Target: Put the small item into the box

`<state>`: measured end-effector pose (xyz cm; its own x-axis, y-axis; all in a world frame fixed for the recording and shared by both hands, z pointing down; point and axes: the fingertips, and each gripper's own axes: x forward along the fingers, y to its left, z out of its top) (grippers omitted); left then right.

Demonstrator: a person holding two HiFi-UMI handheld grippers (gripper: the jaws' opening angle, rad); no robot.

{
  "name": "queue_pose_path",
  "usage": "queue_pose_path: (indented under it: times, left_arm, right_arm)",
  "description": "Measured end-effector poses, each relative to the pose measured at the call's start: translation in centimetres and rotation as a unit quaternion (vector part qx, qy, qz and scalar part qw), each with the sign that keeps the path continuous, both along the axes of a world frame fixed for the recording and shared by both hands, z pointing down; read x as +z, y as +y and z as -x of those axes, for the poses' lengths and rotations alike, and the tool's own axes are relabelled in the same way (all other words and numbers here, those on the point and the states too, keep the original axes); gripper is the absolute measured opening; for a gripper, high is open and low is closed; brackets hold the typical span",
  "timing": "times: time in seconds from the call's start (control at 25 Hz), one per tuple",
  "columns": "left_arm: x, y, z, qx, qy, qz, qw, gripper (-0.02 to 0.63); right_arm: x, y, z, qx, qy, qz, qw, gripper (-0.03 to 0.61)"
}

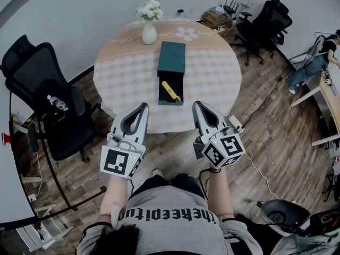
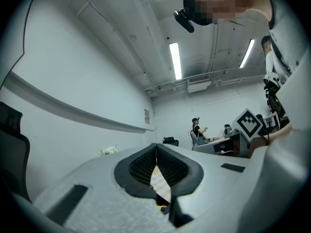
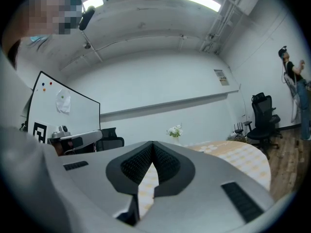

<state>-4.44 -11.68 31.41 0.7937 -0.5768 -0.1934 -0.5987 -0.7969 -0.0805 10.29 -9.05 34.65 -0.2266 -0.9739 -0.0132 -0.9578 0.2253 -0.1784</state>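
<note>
In the head view a dark green box lies open on the round table, its lid flat behind the tray. A small yellow item rests inside the tray. My left gripper is shut and empty, held near the table's front edge, left of the box. My right gripper is also shut and empty, to the right of the box's near end. In the left gripper view the jaws meet at their tips. The right gripper view shows the jaw tips together, with the checked tablecloth below them.
A white vase of flowers stands at the table's far left. A black office chair sits left of the table and another at the far right. A person works at a desk on the right. Cables lie on the wooden floor.
</note>
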Motion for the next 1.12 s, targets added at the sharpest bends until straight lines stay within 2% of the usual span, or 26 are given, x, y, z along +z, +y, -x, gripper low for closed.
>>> queue_pose_path:
  times: [0.48, 1.12]
  left_arm:
    - [-0.6, 2.0, -1.7, -0.02, 0.007, 0.001, 0.9998, 0.017]
    - [-1.1, 7.9, -2.9, -0.073, 0.011, 0.001, 0.9973, 0.017]
  right_arm:
    - [-1.1, 1.7, -1.1, -0.022, 0.024, -0.005, 0.999, 0.006]
    - [-1.6, 6.3, -1.6, -0.076, 0.047, -0.016, 0.996, 0.006]
